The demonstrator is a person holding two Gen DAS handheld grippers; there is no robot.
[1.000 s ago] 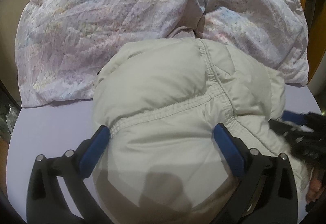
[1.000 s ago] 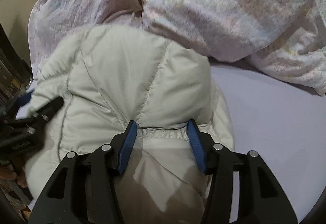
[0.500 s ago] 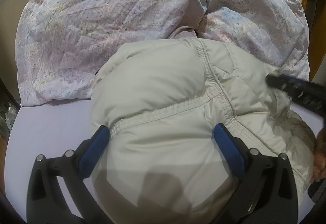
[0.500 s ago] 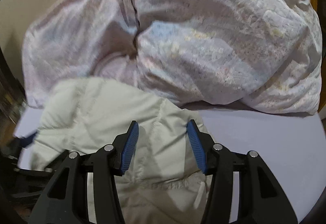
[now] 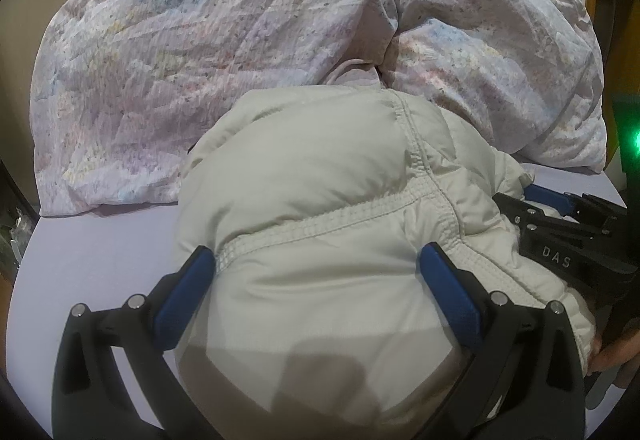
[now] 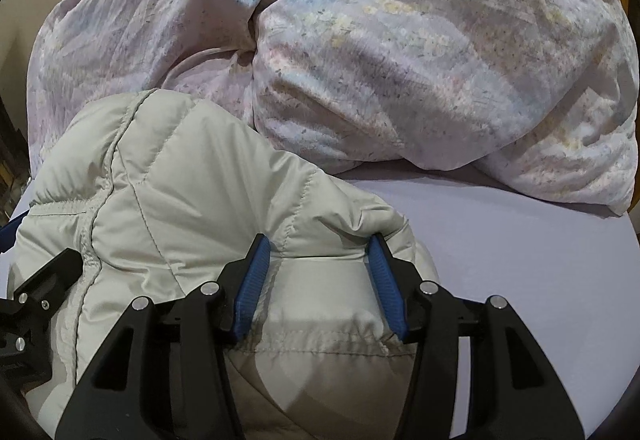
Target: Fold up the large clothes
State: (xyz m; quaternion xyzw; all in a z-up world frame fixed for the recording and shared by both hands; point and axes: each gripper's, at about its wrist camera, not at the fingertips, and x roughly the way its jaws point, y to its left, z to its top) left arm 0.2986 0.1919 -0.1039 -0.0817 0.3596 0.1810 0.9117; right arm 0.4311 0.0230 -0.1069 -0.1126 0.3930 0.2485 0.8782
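Currently I am working a pale padded jacket [image 5: 320, 200] into a compact bundle on the lavender bed sheet [image 5: 100, 240], where it is lying in front of a rumpled floral duvet [image 5: 200, 40] heaped along the far side. Starting at the left, my left gripper [image 5: 320, 280] is pressing down on the jacket's near panel, its blue pads standing wide apart and straddling the puffy fabric just below a stitched elastic seam; the pads appear to be flanking the bulge rather than pinching it, so I am treating this side as an anchor. Moving right, my right gripper [image 6: 320, 272] is sitting over the jacket's right-hand edge, jaws about half spread with a fold of quilted fabric bunched between the blue pads; from these views I cannot tell for certain whether the pads are truly biting or only bracketing the fabric. A person's fingertips [image 5: 612, 360] are showing at the far right of the left view, gripping the right tool's handle. I am judging the step in hand to be flattening and tucking the folded bundle. To do it well, I am planning to keep the left side pinned, bring the right edge inward in one smooth sweep, press the trapped air out slowly, and keep clear of the duvet so it is not dragged along.
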